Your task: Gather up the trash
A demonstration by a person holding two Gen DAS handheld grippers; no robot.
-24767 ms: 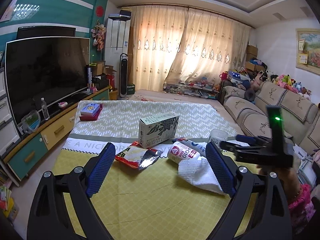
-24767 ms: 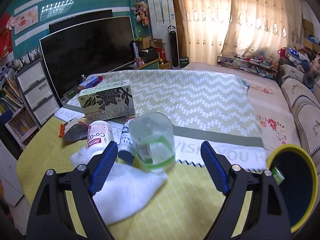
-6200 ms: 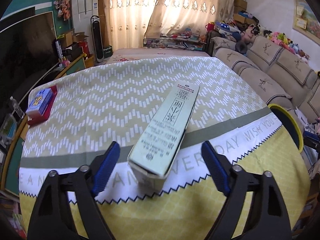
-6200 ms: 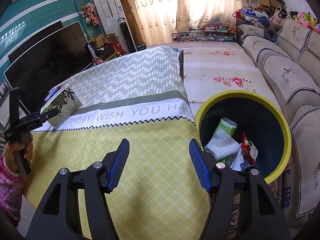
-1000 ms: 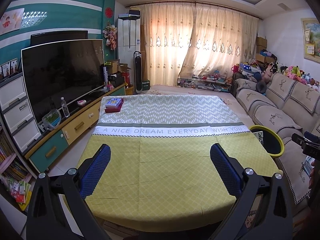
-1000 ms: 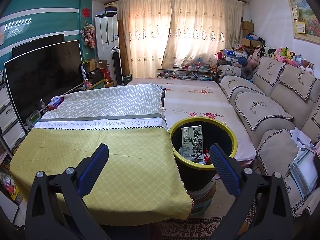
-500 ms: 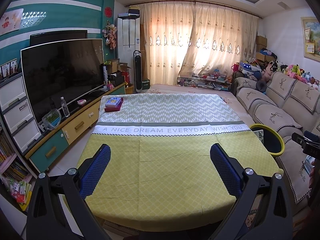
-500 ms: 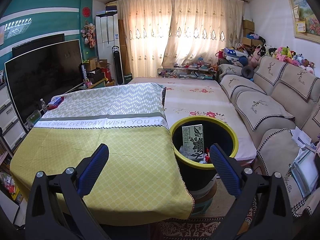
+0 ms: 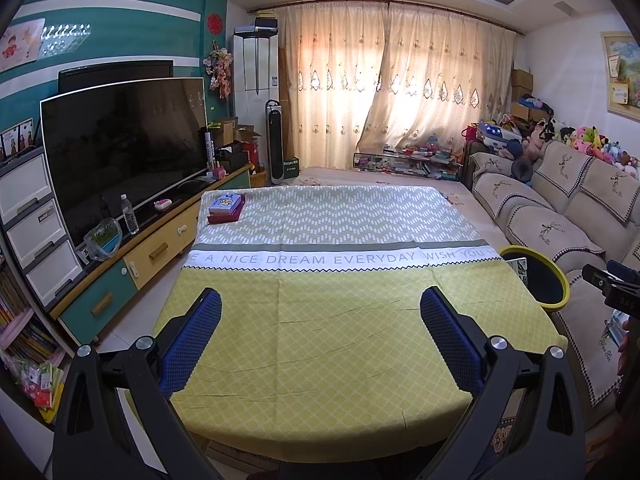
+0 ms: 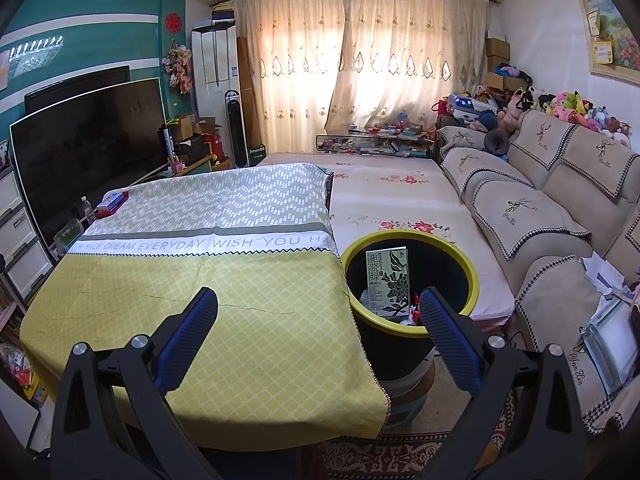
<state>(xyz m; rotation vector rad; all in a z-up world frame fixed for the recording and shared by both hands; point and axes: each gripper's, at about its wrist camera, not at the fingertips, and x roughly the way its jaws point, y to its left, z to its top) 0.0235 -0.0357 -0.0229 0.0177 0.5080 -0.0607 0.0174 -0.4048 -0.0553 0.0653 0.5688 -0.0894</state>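
Two grippers, left gripper and right gripper, hover above the desk, fingers spread wide, holding nothing. At 3 o'clock, the green box stands upright inside the yellow-rimmed bin.

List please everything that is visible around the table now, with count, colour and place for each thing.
tablecloth: one, yellow, white and grey-green, over the table
box: one, pale green with dark flowers, upright in the bin
bin: one, black with yellow rim, beside the table
books: small stack, blue on red, far left corner of the table
television: one, black, left wall
sofa: one, beige, right side
left gripper: open, blue pads
right gripper: open, blue pads
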